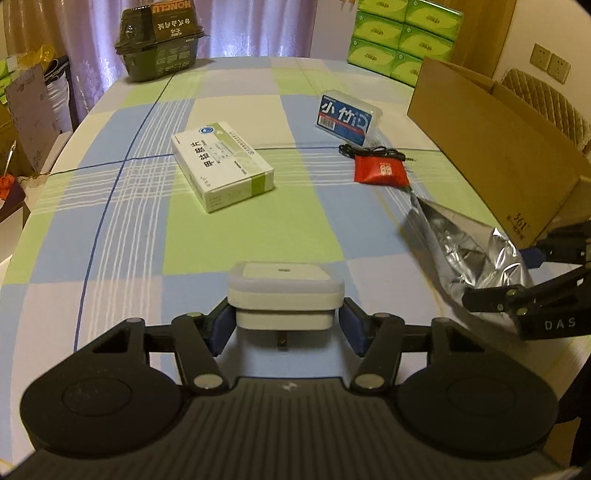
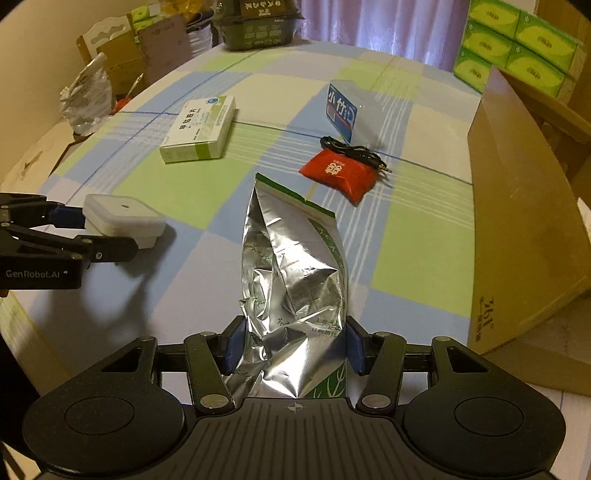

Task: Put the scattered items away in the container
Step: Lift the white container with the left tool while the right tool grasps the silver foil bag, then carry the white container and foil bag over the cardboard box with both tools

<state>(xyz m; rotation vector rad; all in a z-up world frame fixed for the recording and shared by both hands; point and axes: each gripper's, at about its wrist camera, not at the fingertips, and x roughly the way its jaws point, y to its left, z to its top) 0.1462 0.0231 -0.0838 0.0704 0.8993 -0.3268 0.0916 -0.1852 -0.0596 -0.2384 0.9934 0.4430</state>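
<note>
My left gripper (image 1: 284, 325) is shut on a white plug adapter (image 1: 284, 295), its prongs pointing back at the camera; the same adapter (image 2: 123, 219) shows at the left of the right wrist view. My right gripper (image 2: 293, 349) is shut on a crumpled silver foil bag (image 2: 291, 273) with green trim, which also appears at the right of the left wrist view as the foil bag (image 1: 461, 243). On the checked tablecloth lie a white-green medicine box (image 1: 221, 170), a blue-labelled clear case (image 1: 347, 116), a red pouch (image 1: 380, 171) and a black cable (image 1: 373, 151). An open cardboard box (image 1: 491, 147) stands at the right.
A dark food container (image 1: 160, 40) sits at the table's far left end. Green tissue packs (image 1: 402, 33) are stacked behind the far right corner. Cardboard and bags (image 2: 88, 99) crowd the floor left of the table. The table's edge (image 1: 44, 184) curves along the left.
</note>
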